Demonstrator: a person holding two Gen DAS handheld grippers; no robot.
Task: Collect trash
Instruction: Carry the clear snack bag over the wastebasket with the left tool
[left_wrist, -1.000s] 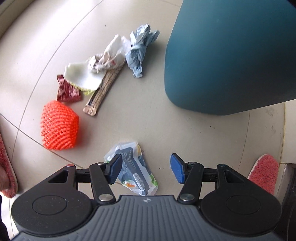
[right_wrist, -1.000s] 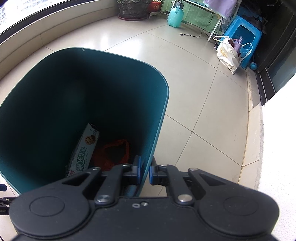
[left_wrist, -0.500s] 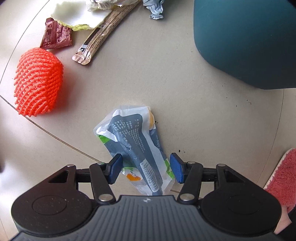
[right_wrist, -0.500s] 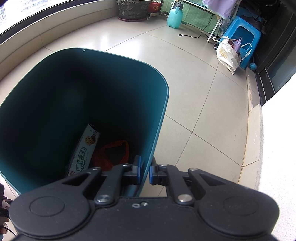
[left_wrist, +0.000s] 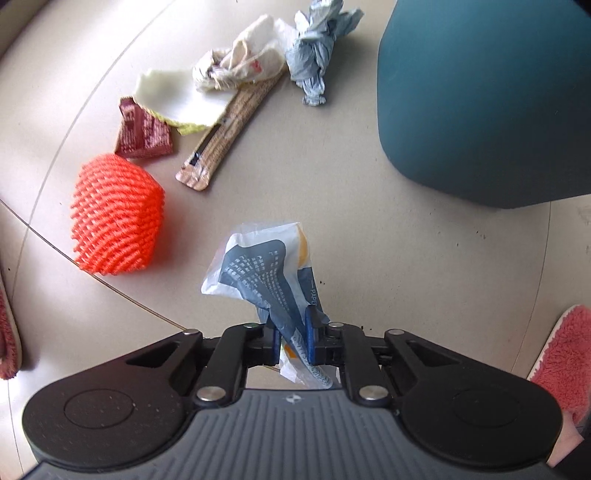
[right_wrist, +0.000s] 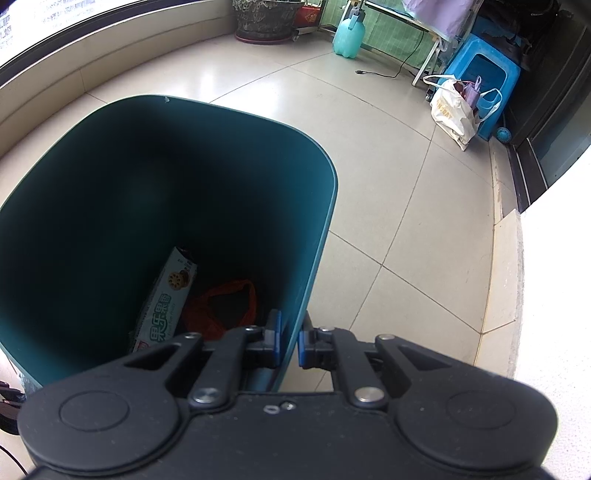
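Below the left gripper (left_wrist: 292, 339), on pale floor tiles (left_wrist: 369, 206), lies the remaining litter; its jaws are closing with a white-and-grey plastic wrapper (left_wrist: 264, 269) pinched between the blue pads, the wrapper's lower end disappearing behind the gripper body, so how far it reaches cannot be made out; the print on it is too small to read. Up and to the left sit an orange foam fruit net (left_wrist: 116, 219), a dark red sachet (left_wrist: 142, 134) partly covered by a white-and-yellow sheet (left_wrist: 177, 98), a long brown wrapper (left_wrist: 231, 127) whose upper end is hidden under a crumpled cream bag (left_wrist: 236, 62), and a twisted pale-blue bag (left_wrist: 317, 48) just beside it; the teal bin (left_wrist: 480, 96) is cut off by the top and right edges; pink fuzzy slippers (left_wrist: 561, 358) show only as slivers at both sides.

From the right wrist view, the right gripper (right_wrist: 290, 341) is clamped on the bin's near wall (right_wrist: 317, 240), one pad inside and one outside; deep in the shadowed bin lie a snack box (right_wrist: 166, 299) and an orange plastic bag (right_wrist: 221, 306), both partly hidden by the gripper. Beyond stretches glossy beige tiling with thin joints; farther off stand a plant pot (right_wrist: 266, 18), a green spray bottle (right_wrist: 349, 35), a blue stool (right_wrist: 480, 81) and a white shopping bag (right_wrist: 454, 110); the window band at upper left is blown out.
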